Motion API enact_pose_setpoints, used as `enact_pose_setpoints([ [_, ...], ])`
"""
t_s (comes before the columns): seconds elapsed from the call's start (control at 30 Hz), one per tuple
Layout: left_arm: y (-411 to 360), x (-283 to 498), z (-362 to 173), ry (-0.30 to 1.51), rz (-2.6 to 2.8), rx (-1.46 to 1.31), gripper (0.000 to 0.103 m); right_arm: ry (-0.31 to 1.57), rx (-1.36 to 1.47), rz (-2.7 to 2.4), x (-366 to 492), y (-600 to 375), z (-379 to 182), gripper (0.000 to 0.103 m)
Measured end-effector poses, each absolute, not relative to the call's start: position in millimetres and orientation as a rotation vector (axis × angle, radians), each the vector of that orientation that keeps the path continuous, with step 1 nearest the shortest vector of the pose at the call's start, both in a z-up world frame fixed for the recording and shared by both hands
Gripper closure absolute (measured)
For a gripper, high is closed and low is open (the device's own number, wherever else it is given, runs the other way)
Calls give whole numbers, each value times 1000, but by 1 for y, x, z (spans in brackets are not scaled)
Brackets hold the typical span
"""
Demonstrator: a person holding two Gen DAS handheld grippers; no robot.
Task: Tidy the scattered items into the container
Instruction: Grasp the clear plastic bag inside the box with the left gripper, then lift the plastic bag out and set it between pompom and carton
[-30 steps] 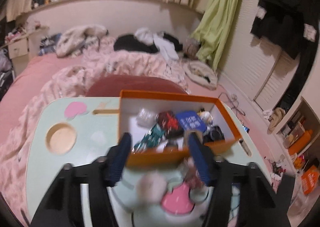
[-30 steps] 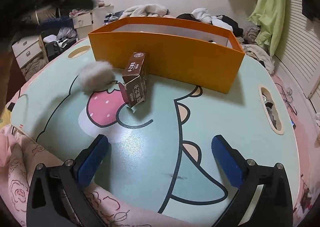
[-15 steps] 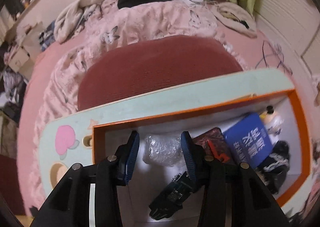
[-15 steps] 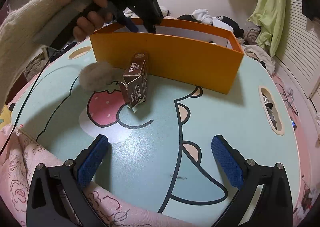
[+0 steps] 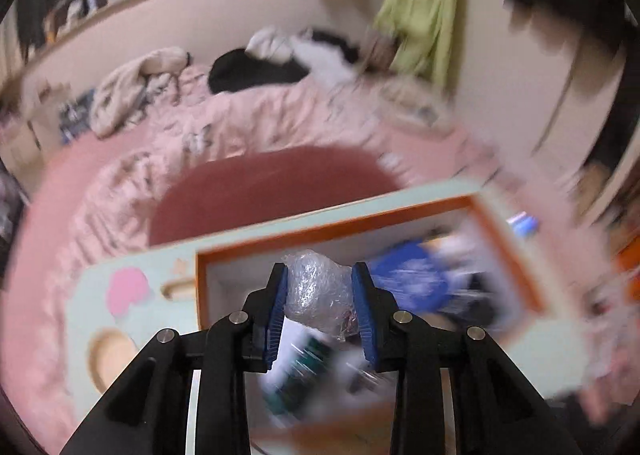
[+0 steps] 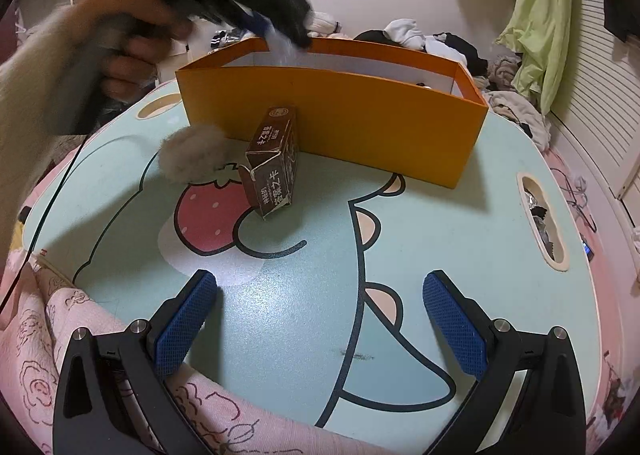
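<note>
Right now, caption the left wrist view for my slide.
Left gripper clamps a crinkled plastic wad above the orange box.

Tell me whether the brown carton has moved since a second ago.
No. The carton stands at the same spot by the orange box, over the strawberry print.

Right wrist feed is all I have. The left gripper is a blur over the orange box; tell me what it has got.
Observer: The left gripper is shut on a crumpled clear plastic wrap, pinched between both blue pads.
Operator: Report what is inside the box; its wall blocks me.
Observer: The orange box holds a blue packet at its right half, blurred, and a dark green packet below the gripper.
Operator: Say what lies past the box.
Observer: A dark red cushion sits just beyond the table's far edge, on the pink bedding.
</note>
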State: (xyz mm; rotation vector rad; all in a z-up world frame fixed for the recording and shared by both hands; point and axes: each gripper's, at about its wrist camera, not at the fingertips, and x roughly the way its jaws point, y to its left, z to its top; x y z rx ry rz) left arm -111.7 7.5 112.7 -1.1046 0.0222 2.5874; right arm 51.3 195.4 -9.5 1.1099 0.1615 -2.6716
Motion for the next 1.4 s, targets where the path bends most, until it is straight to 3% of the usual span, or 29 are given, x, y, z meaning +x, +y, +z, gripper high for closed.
enact_pose_setpoints([
  [0.07, -1, -79, 120, -77, 2539, -1046, 72, 162, 1111, -2672, 52, 195, -9, 1],
  [0.2, 0, -20, 99, -53, 2530, -998, 72, 162, 1112, -2673, 52, 195, -9, 1],
  [0.37, -4, -15, 53, -158, 2553, -1015, 68, 162, 1113, -2673, 51, 196, -9, 1],
  [0.4, -6, -17, 49, -197, 2536, -1000, 65, 163, 1113, -2673, 51, 196, -8, 1],
  [0.47, -7, -13, 48, -219, 2552, -1009, 32, 163, 1112, -2673, 52, 196, -8, 1],
  [0.67, -36, 36, 75, -265, 2715, -782, 4, 163, 1114, -2674, 53, 195, -8, 1],
  [0.77, -41, 50, 69, -158, 2794, -837, 1, 162, 1114, -2675, 51, 195, -8, 1],
  [0.9, -29, 40, 11, 85, 2744, -1194, 1, 163, 1115, -2676, 53, 195, -8, 1],
  [0.97, -17, 38, 3, 183, 2773, -1158, 0, 179, 1115, -2679, 52, 194, -9, 1],
  [1.2, -19, 17, -19, 131, 2748, -1170, 0, 162, 1109, -2687, 55, 197, -5, 1],
  [1.27, -20, 16, -21, 129, 2747, -1169, 0, 122, 1073, -2724, 58, 201, -1, 27],
  [1.3, -20, 14, -23, 126, 2747, -1168, 0, 61, 1037, -2732, 59, 206, 5, 45],
  [1.4, -20, 13, -24, 125, 2748, -1166, 0, -75, 902, -2761, 56, 216, 31, 64],
])
